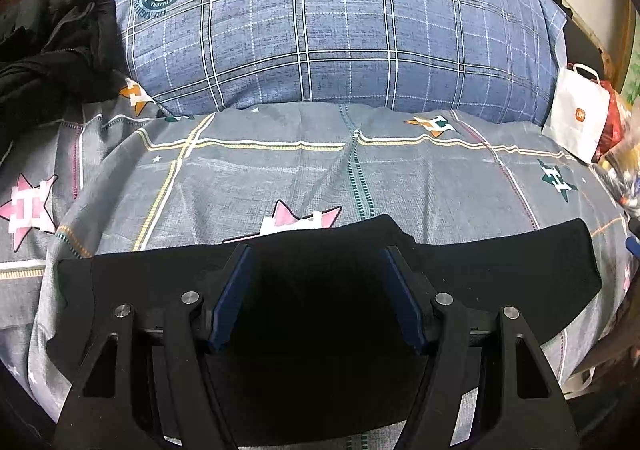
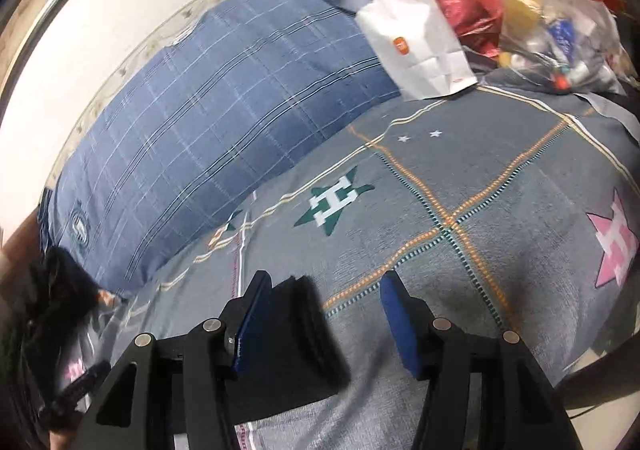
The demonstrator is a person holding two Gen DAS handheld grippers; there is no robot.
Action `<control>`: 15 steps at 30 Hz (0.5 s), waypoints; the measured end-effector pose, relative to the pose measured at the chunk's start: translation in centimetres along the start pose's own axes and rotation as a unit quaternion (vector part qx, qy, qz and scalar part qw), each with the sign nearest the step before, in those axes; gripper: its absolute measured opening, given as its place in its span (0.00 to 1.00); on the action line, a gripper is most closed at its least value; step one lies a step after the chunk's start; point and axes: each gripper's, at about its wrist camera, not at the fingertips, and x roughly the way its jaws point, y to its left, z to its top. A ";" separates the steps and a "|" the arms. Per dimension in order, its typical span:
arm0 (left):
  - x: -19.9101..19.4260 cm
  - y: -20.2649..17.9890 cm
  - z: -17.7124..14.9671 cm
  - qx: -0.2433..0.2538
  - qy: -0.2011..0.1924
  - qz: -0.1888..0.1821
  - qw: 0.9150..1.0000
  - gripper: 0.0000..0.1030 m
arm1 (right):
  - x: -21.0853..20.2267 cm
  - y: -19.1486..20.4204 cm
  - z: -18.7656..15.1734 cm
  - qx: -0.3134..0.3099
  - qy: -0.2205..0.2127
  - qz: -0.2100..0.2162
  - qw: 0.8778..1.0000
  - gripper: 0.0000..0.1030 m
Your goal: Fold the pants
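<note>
Black pants [image 1: 500, 270] are lying left-to-right under the open left gripper [image 1: 316, 250], while the open right gripper [image 2: 324, 282] is hovering at their right end.

The white paper bag [image 1: 576, 117] carries an orange square with the "mi" logo. The blue plaid pillow [image 1: 340, 29] has a round crest with a banner reading "STARS"; its ring lettering is too small to read. Stars on the grey bedsheet [image 2: 500, 209] each bear a white "H".
</note>
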 end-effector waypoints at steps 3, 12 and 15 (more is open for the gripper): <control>-0.1 0.2 0.0 -0.008 -0.001 -0.009 1.000 0.63 | -0.1 0.9 -0.1 -0.017 -0.004 -0.004 1.000 0.53; -3.2 0.9 0.4 -0.031 -0.092 -0.010 0.995 0.75 | -0.2 3.7 -1.4 -0.036 0.034 0.075 0.996 0.53; -3.3 1.2 0.2 -0.049 -0.099 -0.048 0.993 0.80 | -0.1 2.5 -2.3 0.003 0.059 0.108 0.992 0.53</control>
